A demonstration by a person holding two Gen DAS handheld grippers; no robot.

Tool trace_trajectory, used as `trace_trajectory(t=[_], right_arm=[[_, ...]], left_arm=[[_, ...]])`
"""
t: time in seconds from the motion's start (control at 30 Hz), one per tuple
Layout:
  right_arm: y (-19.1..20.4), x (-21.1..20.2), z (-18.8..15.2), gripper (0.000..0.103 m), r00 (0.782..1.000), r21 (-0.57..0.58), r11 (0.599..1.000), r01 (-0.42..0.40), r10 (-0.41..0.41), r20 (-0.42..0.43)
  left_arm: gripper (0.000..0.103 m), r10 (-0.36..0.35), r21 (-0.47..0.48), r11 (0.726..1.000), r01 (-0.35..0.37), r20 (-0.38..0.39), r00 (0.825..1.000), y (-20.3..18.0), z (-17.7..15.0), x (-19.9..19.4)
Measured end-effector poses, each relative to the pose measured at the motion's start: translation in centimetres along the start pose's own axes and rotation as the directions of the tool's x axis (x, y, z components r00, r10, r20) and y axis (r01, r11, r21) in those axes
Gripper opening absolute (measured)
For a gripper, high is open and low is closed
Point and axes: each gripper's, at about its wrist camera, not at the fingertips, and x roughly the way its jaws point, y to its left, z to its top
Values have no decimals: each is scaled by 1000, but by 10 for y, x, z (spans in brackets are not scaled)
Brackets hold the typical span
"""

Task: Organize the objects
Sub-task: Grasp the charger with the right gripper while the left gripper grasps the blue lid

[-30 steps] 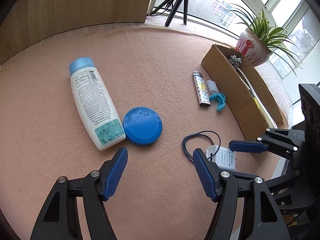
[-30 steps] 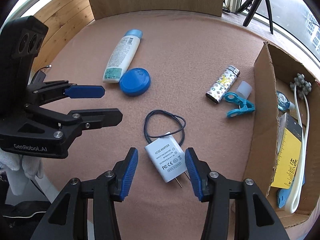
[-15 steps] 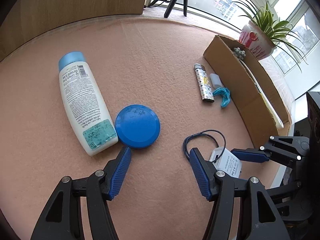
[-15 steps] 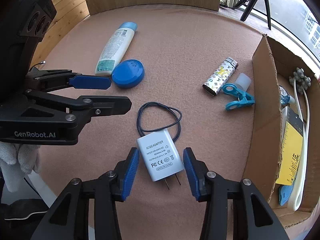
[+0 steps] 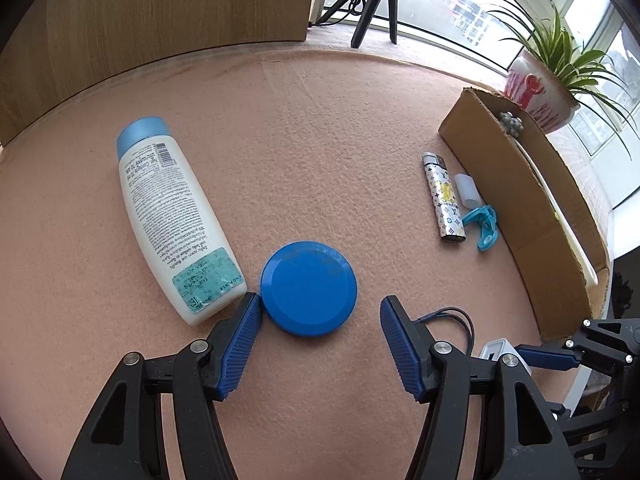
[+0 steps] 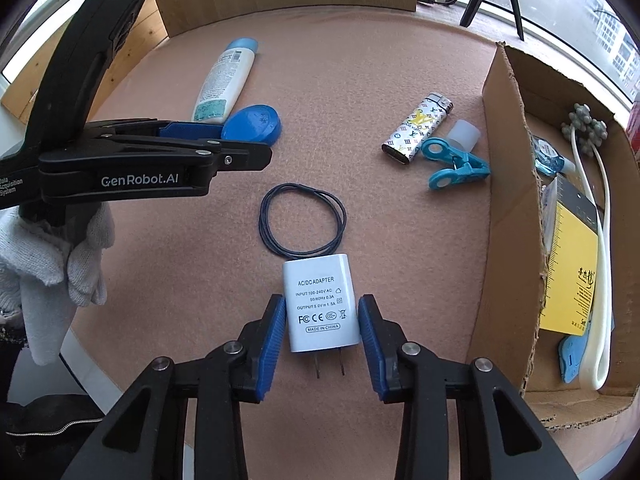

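Right hand-held gripper [image 6: 322, 334] pitched steeply down, jaws closing; left hand-held gripper [image 5: 320, 334] jaws apart.

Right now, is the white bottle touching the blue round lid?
Apart. In the left wrist view a thin strip of mat separates the white bottle from the blue round lid.

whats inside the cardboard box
In the cardboard box: a white cord with a grey knobbly head, a yellow booklet, and blue items. The box wall hides the rest.

Open felt [image 6: 360, 92] mid-table; cardboard box [image 6: 504, 200] walls right side; bottle [image 5: 172, 220] flanks left.
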Motion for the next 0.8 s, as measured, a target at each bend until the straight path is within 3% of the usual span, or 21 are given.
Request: trace_trajectory(t=[0.3, 0.43, 0.6, 0.8], right_arm=[[-6, -6, -11, 34, 1000, 41, 999, 26, -27, 12], [-5, -8, -13, 34, 999, 51, 998, 27, -28, 21], [-5, -11, -12, 34, 999, 52, 998, 30, -32, 33], [-6, -23, -1, 33, 997, 53, 998, 19, -23, 80]], left_arm=[[65, 71, 27, 997, -72, 21, 997, -7, 13, 10], [54, 127, 65, 990, -129, 32, 991, -11, 10, 11], [54, 124, 73, 989, -126, 37, 992, -8, 4, 8], [54, 98, 13, 995, -98, 27, 995, 1, 1, -3]])
